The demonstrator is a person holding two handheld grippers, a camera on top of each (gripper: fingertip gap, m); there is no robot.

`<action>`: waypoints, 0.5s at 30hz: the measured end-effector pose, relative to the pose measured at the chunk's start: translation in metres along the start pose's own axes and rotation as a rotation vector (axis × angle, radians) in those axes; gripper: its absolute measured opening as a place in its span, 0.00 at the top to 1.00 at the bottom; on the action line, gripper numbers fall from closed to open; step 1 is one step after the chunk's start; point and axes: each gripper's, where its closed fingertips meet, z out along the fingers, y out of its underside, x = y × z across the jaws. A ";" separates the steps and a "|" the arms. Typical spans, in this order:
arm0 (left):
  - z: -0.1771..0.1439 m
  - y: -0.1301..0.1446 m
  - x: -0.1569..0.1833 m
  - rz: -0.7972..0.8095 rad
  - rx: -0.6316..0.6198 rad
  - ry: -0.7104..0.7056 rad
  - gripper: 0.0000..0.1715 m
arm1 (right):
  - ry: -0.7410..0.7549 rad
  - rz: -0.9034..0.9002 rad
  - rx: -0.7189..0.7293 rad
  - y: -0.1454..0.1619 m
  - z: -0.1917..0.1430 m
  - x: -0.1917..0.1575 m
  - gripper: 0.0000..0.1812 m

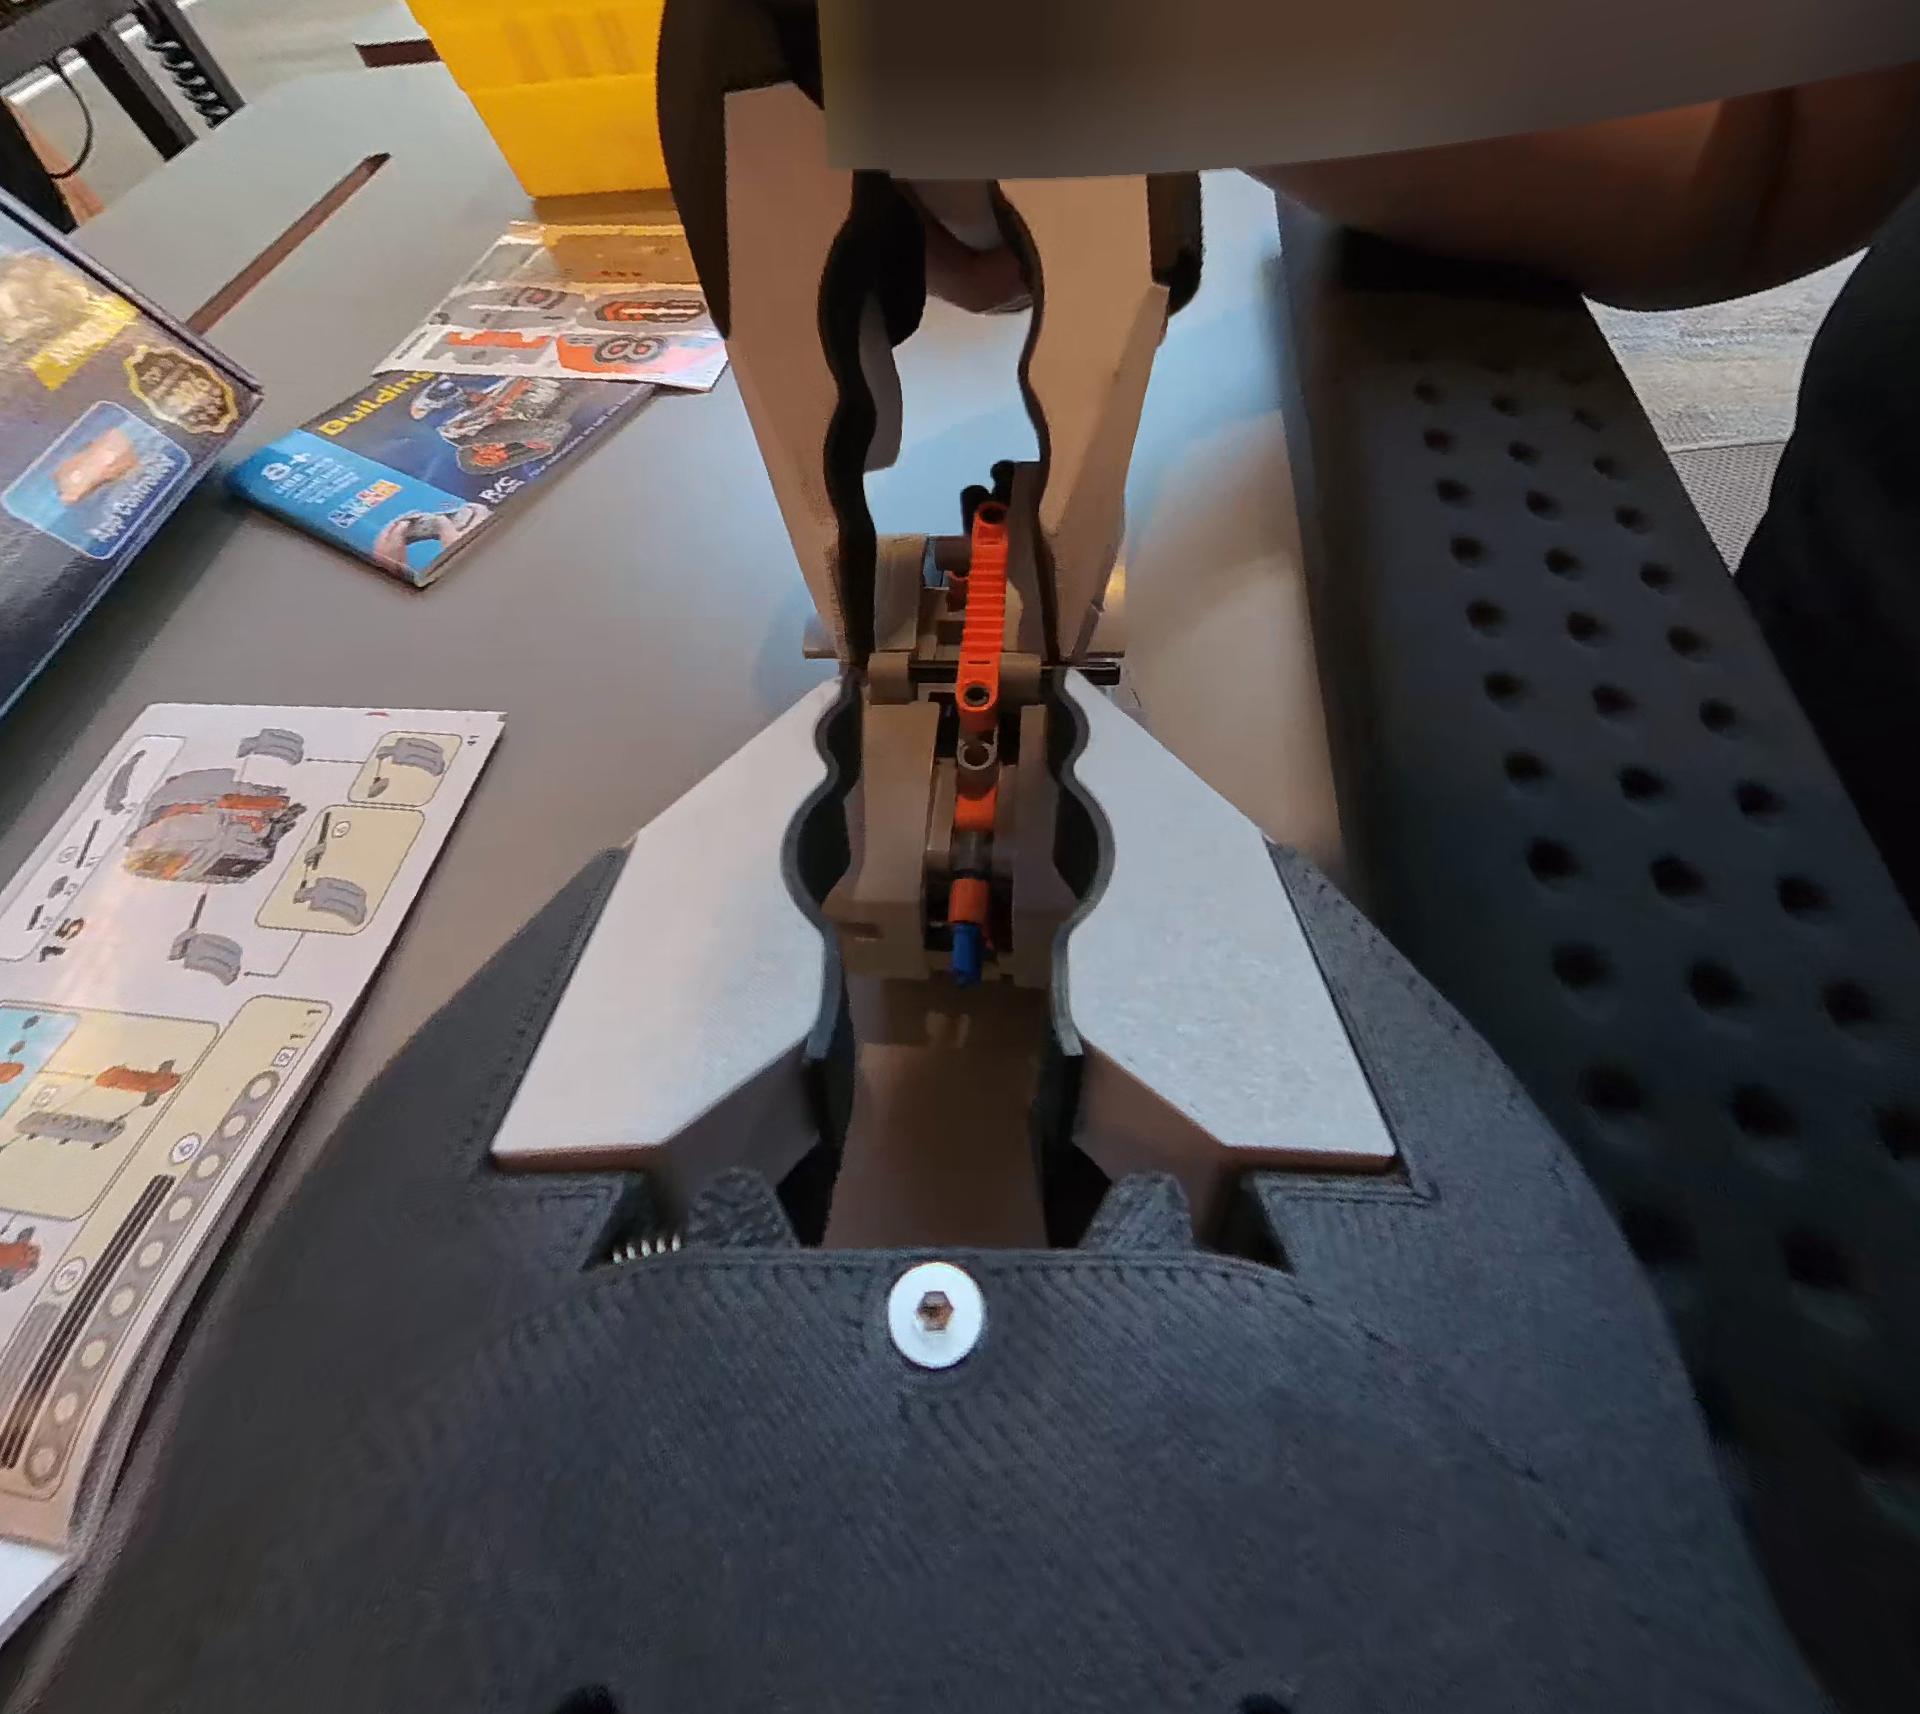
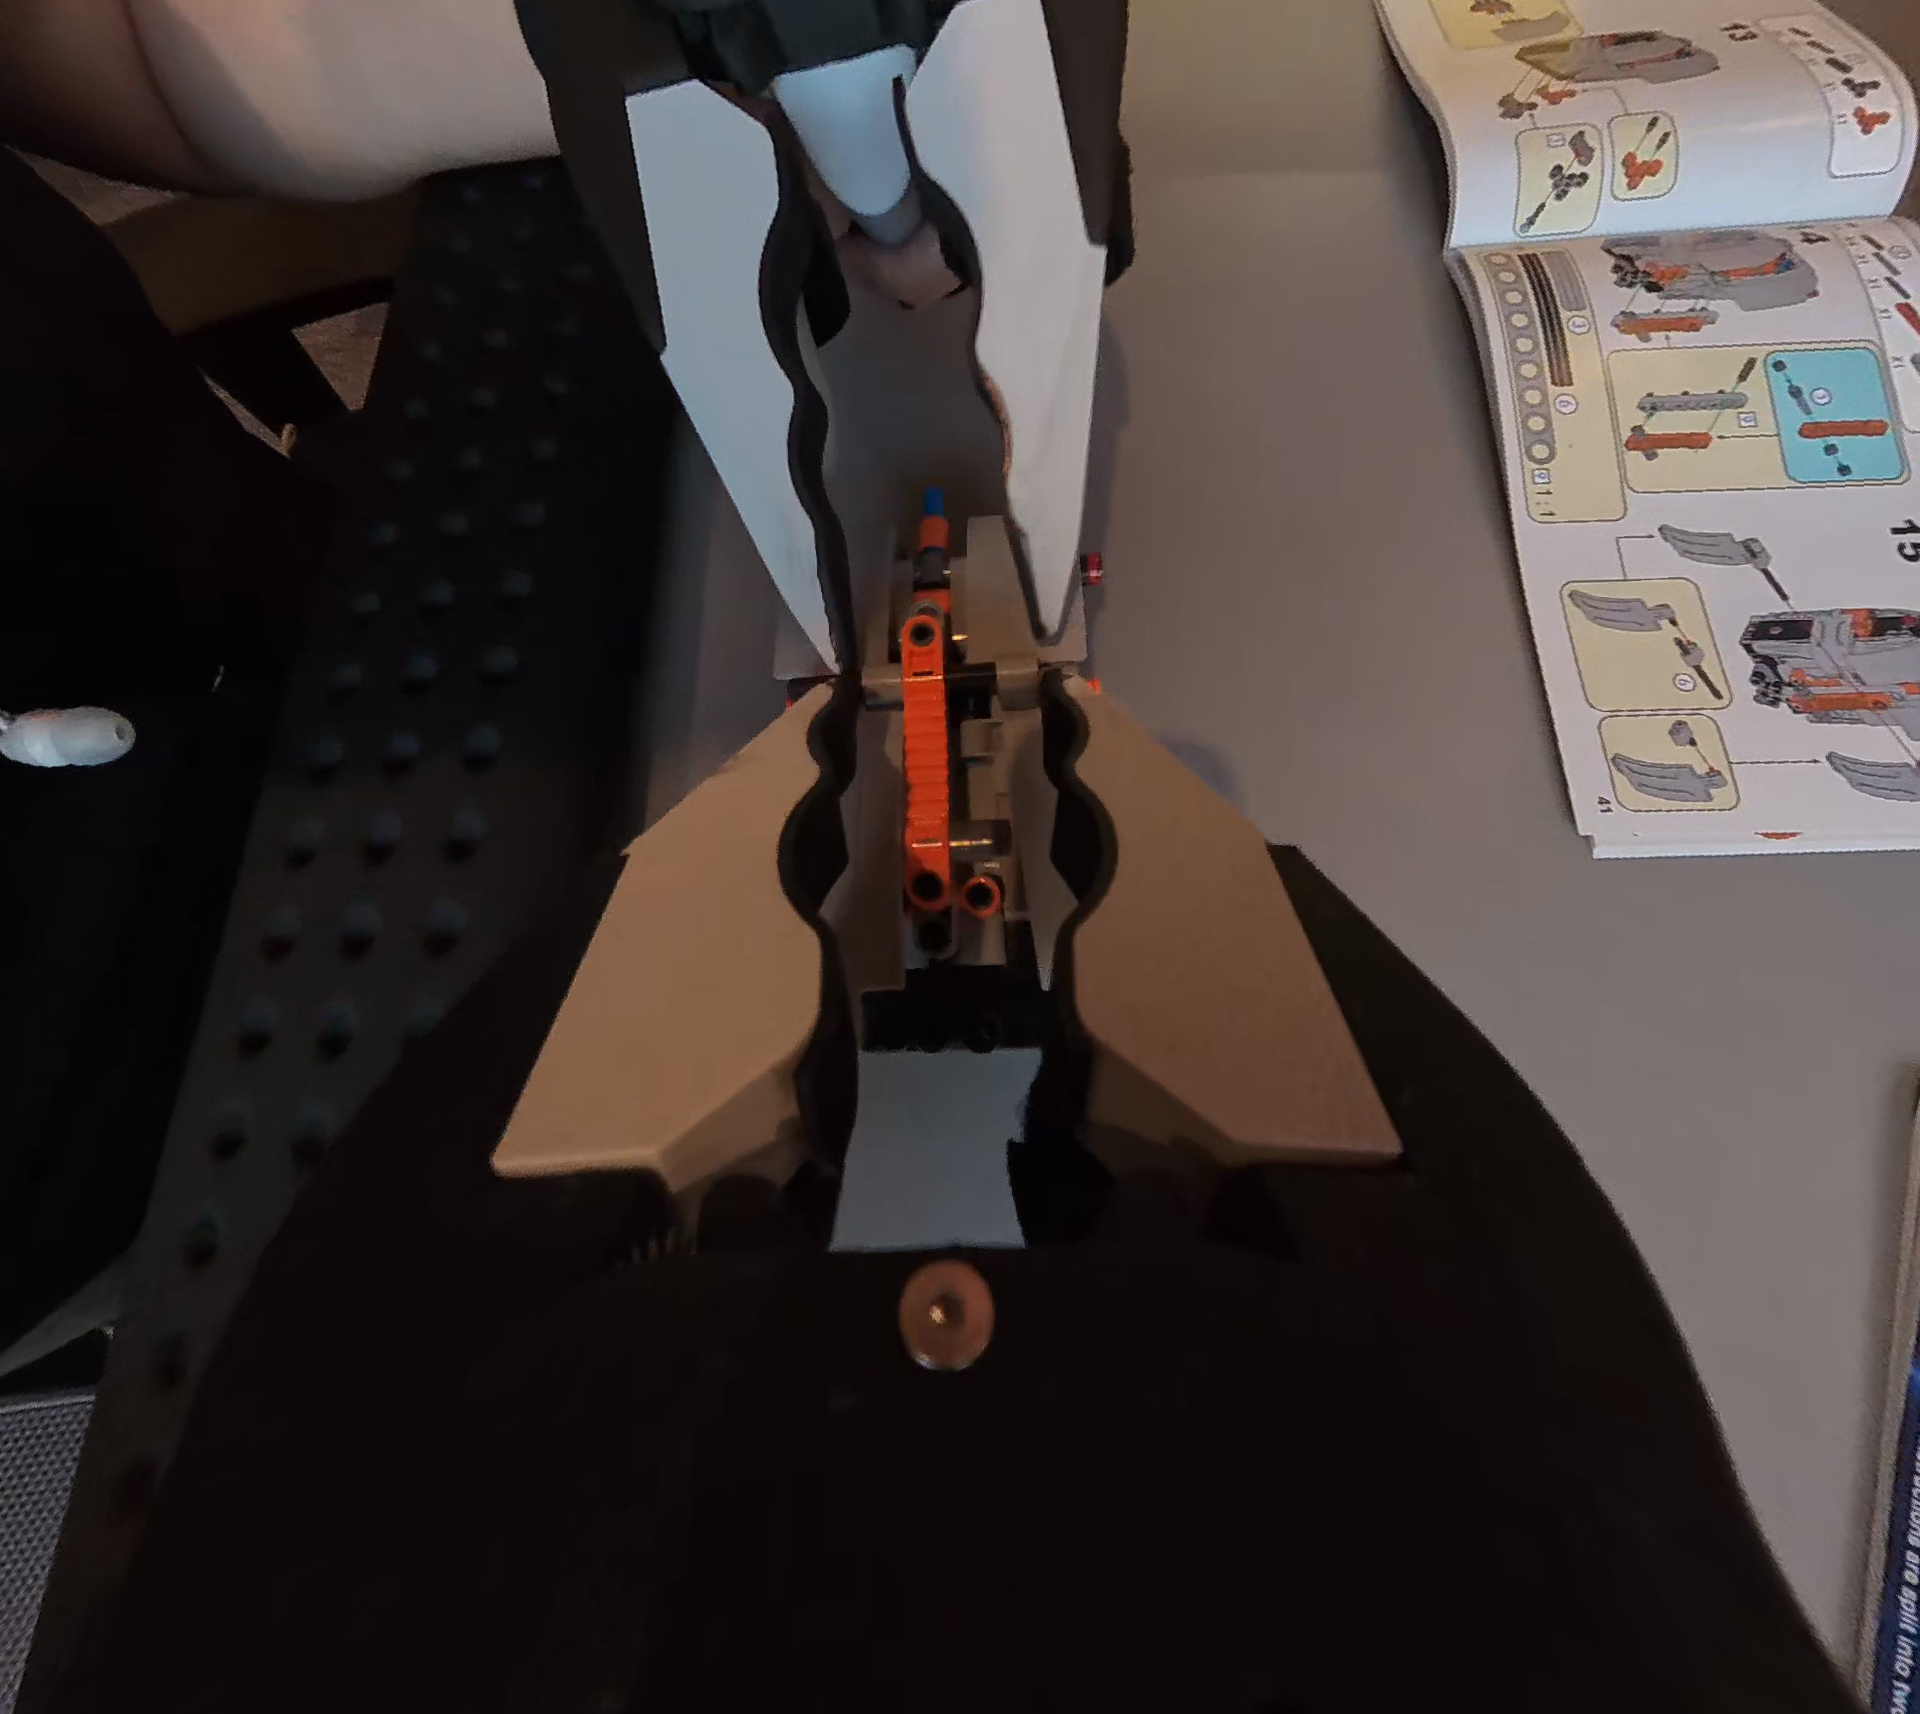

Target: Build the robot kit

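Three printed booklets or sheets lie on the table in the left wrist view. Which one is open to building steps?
The white instruction booklet at lower left, nearest the left gripper, lies open on step diagrams. The blue-covered booklet is closed, and the sticker sheet beyond it is one flat sheet.

Each gripper has a black printed body, pale grey wavy-edged fingers and apparently a silver hex screw.
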 end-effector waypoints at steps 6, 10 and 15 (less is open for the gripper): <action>0.001 0.000 0.000 0.009 0.005 0.023 0.81 | 0.013 -0.014 -0.003 0.000 -0.001 0.001 0.83; 0.002 -0.001 0.001 0.025 0.011 0.058 0.84 | 0.025 -0.027 -0.012 0.000 -0.001 0.001 0.83; 0.003 0.000 0.000 -0.020 0.023 0.100 0.81 | 0.018 -0.020 -0.011 0.000 -0.001 0.001 0.83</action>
